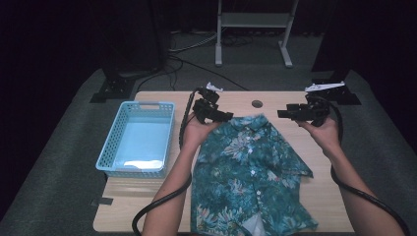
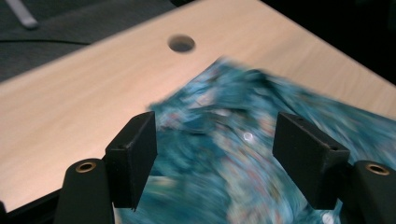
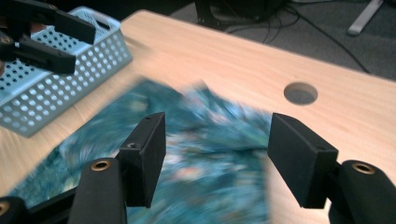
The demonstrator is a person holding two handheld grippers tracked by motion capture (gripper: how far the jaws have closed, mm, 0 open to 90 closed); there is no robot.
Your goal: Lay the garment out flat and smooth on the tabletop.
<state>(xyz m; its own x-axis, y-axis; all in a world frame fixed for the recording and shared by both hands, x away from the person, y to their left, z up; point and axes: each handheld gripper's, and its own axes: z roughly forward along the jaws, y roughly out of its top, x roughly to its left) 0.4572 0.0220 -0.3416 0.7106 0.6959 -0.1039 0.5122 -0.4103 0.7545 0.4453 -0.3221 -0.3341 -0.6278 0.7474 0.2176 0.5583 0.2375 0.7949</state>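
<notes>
A teal shirt (image 1: pixel 248 172) printed with pale flowers lies spread flat on the middle of the wooden table (image 1: pixel 162 206), collar toward the far edge, buttons running down its front, one short sleeve fanned out to the right; the left gripper (image 1: pixel 227 117) hangs over the collar's left corner and the right gripper (image 1: pixel 281 113) is held off to the collar's right, and each has its jaws parted with nothing pinched between them, the cloth lying loose below; a light blue perforated basket (image 1: pixel 110 147) stands on the table's left part, well apart from the shirt; a round hole (image 1: pixel 256 103) pierces the tabletop just beyond the collar; grey carpet, cables and a metal stand's legs surround the table in a dark room; the shirt's hem is cut off at the bottom edge, and both gripper views blur its pattern.
</notes>
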